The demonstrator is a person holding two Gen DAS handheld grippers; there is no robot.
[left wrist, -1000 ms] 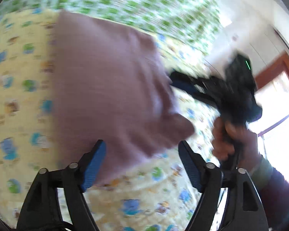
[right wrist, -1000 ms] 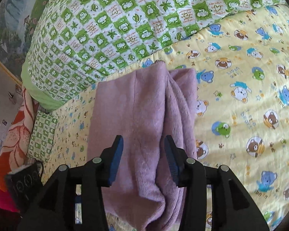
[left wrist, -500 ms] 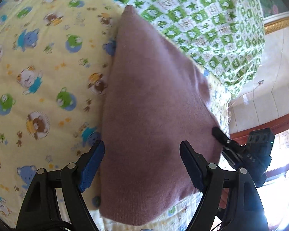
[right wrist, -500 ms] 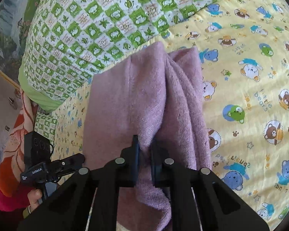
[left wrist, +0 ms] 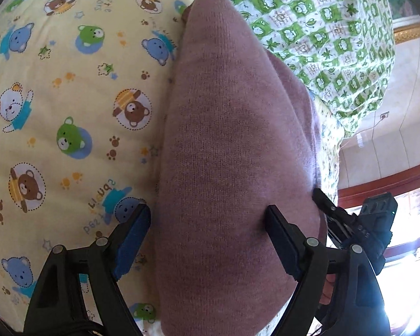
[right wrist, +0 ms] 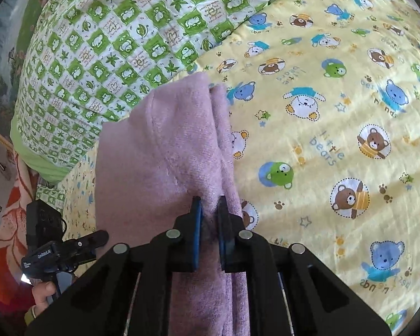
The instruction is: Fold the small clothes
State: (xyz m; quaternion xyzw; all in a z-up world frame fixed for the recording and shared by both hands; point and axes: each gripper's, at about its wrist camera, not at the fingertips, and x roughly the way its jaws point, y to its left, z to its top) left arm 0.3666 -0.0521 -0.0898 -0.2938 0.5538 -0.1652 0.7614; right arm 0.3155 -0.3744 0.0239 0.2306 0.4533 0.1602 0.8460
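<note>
On the bed's yellow bear-print sheet (right wrist: pixel 336 128) we see the mauve knit garment (left wrist: pixel 232 168) lying folded lengthwise, its far end at 12 o'clock touching the green checked quilt (right wrist: pixel 120 36). Right tongs (right wrist: pixel 210 218) are pressed together, pinching a ridge of the garment. Left tongs (left wrist: pixel 207 224) are spread wide, straddling the garment's near end.

The bed (right wrist: pixel 336 106) has a yellow bear-print sheet, with a green checked quilt (right wrist: pixel 120 42) bunched at its far edge and a folded mauve garment (right wrist: pixel 165 151) lying just beside it.
</note>
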